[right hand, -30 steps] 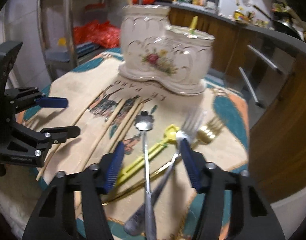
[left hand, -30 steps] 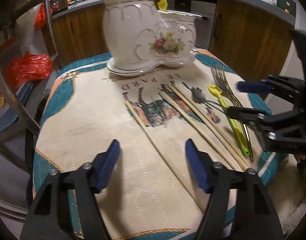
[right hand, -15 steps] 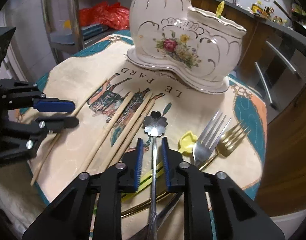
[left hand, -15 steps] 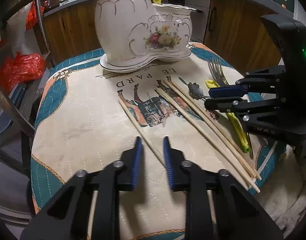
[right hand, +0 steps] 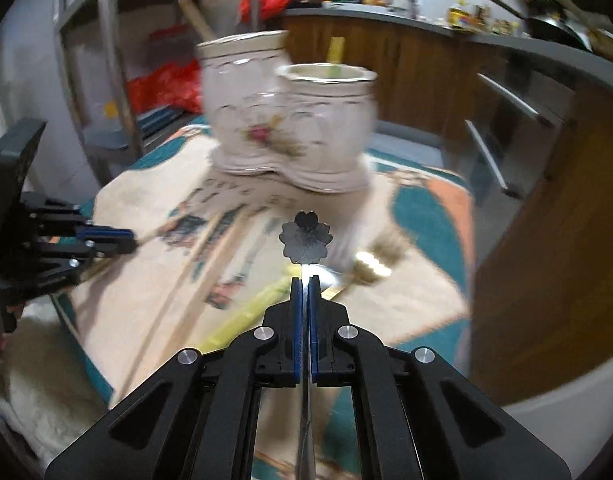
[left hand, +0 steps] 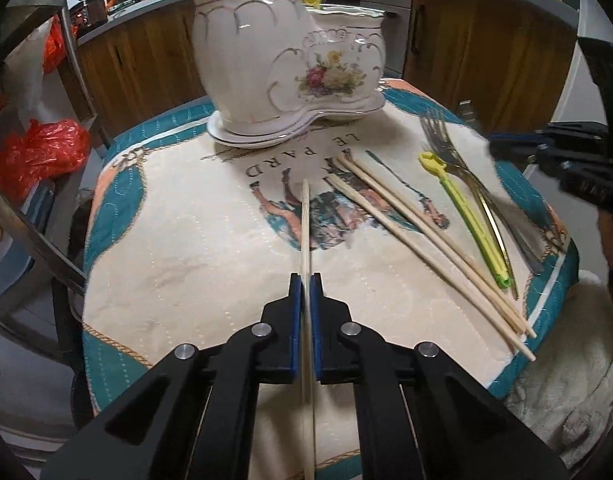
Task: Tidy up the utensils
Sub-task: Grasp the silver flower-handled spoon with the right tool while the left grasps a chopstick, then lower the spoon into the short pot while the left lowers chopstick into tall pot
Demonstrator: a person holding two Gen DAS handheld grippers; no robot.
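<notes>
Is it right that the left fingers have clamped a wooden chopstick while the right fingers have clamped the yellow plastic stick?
Not quite. The left gripper is shut on a chopstick, as you say, but the right gripper is shut on the spoon with the flower-shaped bowl, as the right wrist view shows. The yellow stick lies on the mat.

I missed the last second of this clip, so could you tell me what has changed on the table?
Both grippers have just been closing: the left gripper clamped one chopstick and swung it straight; the right gripper clamped the flower-headed spoon and lifted it. The ceramic holder, other chopsticks and forks stayed put.
</notes>
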